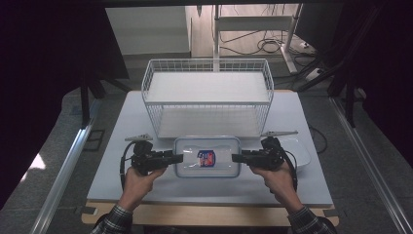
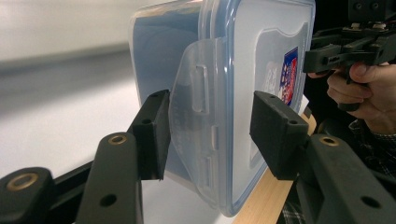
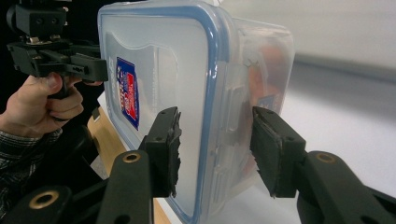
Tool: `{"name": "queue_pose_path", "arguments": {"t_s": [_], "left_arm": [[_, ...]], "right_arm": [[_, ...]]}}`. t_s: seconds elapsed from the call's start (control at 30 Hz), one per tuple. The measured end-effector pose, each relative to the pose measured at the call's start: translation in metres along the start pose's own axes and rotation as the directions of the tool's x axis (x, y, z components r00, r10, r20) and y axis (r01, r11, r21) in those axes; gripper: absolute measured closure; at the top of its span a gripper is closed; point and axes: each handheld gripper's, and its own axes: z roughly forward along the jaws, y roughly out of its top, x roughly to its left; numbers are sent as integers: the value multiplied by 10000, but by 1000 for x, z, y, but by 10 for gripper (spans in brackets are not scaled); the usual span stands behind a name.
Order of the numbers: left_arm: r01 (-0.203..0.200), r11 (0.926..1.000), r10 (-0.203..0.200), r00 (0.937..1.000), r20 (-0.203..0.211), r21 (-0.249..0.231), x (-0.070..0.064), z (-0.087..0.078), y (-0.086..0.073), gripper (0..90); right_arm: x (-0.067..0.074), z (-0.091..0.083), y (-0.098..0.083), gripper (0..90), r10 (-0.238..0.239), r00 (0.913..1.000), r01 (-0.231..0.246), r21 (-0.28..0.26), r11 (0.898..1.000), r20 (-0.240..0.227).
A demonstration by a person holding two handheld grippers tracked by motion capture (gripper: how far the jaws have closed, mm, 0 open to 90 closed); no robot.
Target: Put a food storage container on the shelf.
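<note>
The left hand-held gripper point(image 1: 179, 158) pinches the left end of the clear lidded food container point(image 1: 208, 157) — jaws on lid and base; the container sits over the white surface point(image 1: 122, 170) before the wire basket point(image 1: 207, 97); the right hand-held gripper point(image 1: 235, 157) pinches its right end.

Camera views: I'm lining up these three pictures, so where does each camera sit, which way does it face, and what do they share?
High view: above the person's side, looking forward and down on the table, wire basket and container; both forearms and hands enter from below.
Left gripper view: rides the left gripper, looking along its jaws at the container's end; the other hand shows beyond.
Right gripper view: rides the right gripper, facing the opposite end.
Shared: the container with its red-and-blue label.
</note>
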Motion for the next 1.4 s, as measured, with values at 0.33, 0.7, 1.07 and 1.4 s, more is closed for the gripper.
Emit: {"name": "queue_pose_path", "arguments": {"t_s": [0.33, 0.7, 1.07, 1.4], "left_arm": [[-541, 9982, 536, 9984, -158, -278, -15, -13, 33, 490], [-889, 9944, 871, 9957, -328, -565, -27, -27, 73, 490], [-1208, 9864, 1168, 9923, -417, -1115, -34, -38, 117, 488], [-1268, 9839, 1236, 9918, -326, -1260, -30, -38, 148, 489]], "right_arm": [[12, -14, 28, 537, -426, 9991, 427, -467, 9980, 23], [22, -27, 66, 534, -728, 9973, 728, -863, 9936, 31], [31, -39, 111, 533, -1115, 9936, 1126, -1224, 9861, 160], [31, -45, 144, 531, -1295, 9910, 1332, -1511, 9795, 344]]}}
